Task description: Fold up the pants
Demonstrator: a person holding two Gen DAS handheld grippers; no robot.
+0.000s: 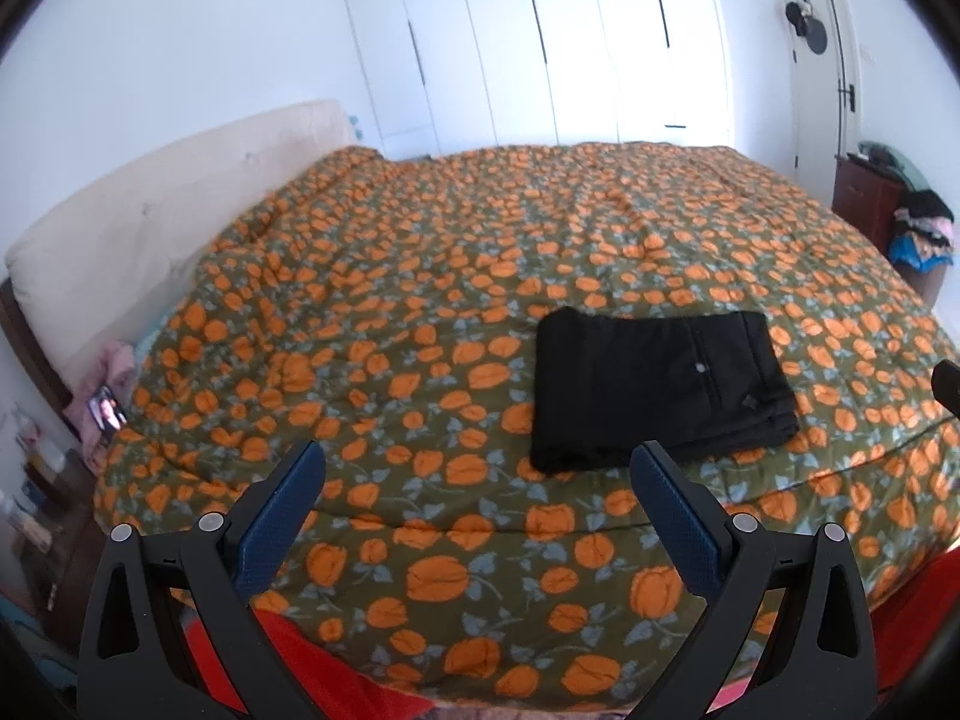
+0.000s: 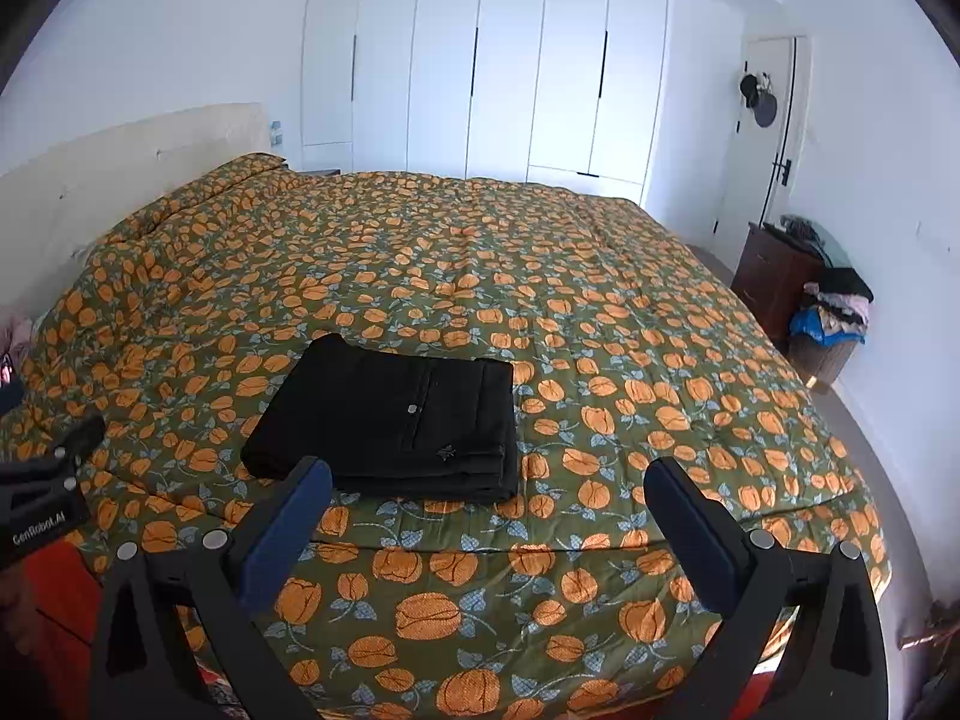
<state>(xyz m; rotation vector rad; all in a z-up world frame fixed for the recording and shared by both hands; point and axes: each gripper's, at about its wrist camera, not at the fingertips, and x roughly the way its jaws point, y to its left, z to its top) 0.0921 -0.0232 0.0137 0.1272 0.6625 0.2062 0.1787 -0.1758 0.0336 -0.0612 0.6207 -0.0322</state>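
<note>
A wide bed [image 2: 690,312] fills both views, covered by an olive quilt [image 1: 420,312] printed with orange flowers and grey-blue leaves. A cream padded headboard [image 1: 150,210] runs along the bed's left side, and a white built-in wardrobe [image 2: 480,72] with dark vertical handles stands beyond its far edge. To the right of the wardrobe is a white door [image 2: 762,138] with dark items hanging on it, and beside the bed's far right corner stands a dark wooden cabinet [image 2: 774,276] next to a heap of mixed clothes [image 2: 837,306].

The black pants [image 2: 396,420] lie folded into a compact, layered rectangle near the bed's near edge, roughly midway along it, flat on the quilt. A small pale button [image 2: 411,409] shows on the top layer beside a pocket seam.

The left tongs [image 1: 477,468] hover over the near edge just left of the pants, blue-padded jaws spread wide and holding nothing. The right tongs [image 2: 489,480] hang just in front of the pants' near side, jaws likewise wide apart and empty. Red fabric [image 1: 300,660] shows below the near edge.
</note>
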